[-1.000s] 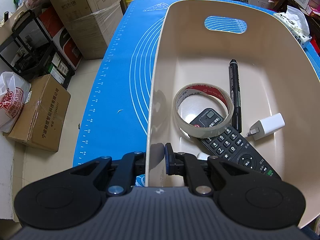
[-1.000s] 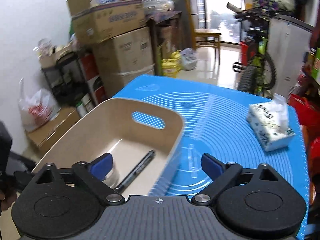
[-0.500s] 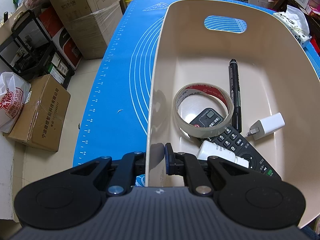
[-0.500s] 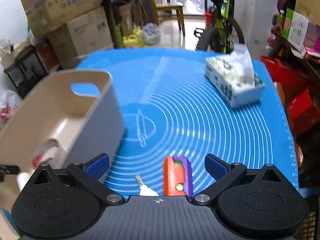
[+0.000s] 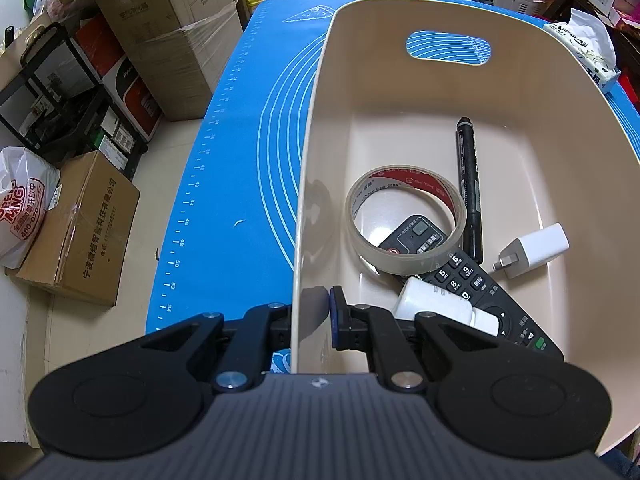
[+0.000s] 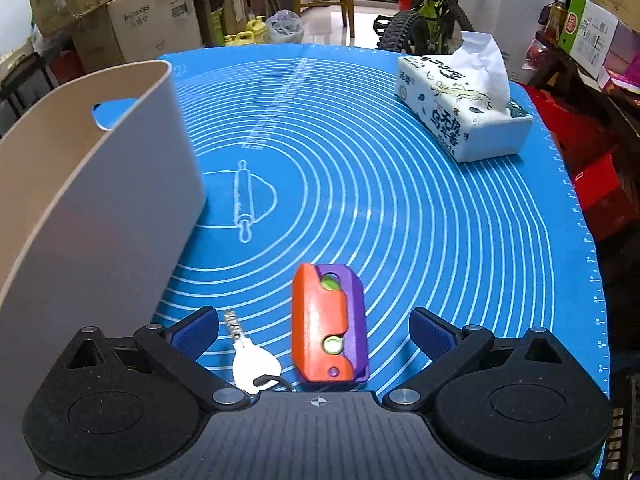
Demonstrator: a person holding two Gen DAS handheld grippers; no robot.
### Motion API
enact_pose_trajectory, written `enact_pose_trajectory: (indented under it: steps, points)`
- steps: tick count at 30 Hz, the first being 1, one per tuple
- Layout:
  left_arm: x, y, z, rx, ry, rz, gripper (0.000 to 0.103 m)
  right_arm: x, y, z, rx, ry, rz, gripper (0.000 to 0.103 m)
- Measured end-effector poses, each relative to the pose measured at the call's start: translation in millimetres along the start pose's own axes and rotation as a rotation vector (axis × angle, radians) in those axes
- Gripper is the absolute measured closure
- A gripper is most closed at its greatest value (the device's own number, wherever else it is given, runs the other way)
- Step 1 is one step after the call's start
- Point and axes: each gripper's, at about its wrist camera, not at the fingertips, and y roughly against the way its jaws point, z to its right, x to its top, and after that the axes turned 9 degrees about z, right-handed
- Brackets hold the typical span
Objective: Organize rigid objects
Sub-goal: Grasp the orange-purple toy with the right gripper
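Blue mat [image 6: 400,200] covers the surface, printed with white rings and a rolling-pin outline.

Beige bin [image 5: 520,92] stands on the mat's left part; the right wrist view shows only its outer wall [image 6: 100,216] and handle slot.

Left gripper [image 5: 312,312]: jaws closed on the bin's near wall, one pad inside, one outside, the wall pinched between them.

Right gripper [image 6: 314,332]: jaws wide open, gripping nothing, pointed down at the mat beside the bin. Between the blue pads lie an orange-and-purple block [image 6: 328,324] and a white-headed key [image 6: 250,354]; neither pad touches either, as far as the view allows.

Tissue pack [image 6: 460,108] sits at the mat's far right, well apart from the bin.

Inside the bin, seen in the left wrist view only: black remote [image 5: 472,280], its upper end under a roll of tape [image 5: 404,220]; black marker [image 5: 468,184] just beside the tape; white adapter [image 5: 436,306] resting on the remote's lower part; white charger plug [image 5: 536,244] lying apart to the right.

Block and key appear in the right wrist view only. Cardboard boxes [image 5: 76,232] stand on the floor left of the surface.
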Motion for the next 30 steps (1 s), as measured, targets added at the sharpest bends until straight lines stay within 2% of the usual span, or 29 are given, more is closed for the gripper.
enact_pose_trajectory:
  steps: [5,11,12,16,18,25,30]
  points:
    - [0,-1,0,-0.004,0.000,-0.003,0.091,-4,-8,10,-0.007,-0.056,0.001,0.003]
    - [-2,-4,1,-0.004,-0.002,-0.009,0.091,-8,-9,17,-0.015,-0.088,0.016,0.014]
    - [-2,-4,1,-0.005,-0.002,-0.009,0.091,-8,-9,17,-0.018,-0.088,0.018,0.021]
    - [-2,-4,1,-0.005,-0.001,-0.009,0.091,-8,-7,15,-0.036,-0.062,0.028,0.036]
    - [-2,-4,1,-0.004,0.000,-0.008,0.091,-6,-5,14,-0.018,-0.047,0.033,0.054]
    - [-3,-4,1,-0.002,0.001,-0.009,0.091,-5,-2,6,-0.038,0.006,0.037,0.054]
    - [-3,-4,1,-0.001,0.001,-0.010,0.091,5,10,7,-0.060,-0.018,0.076,0.054]
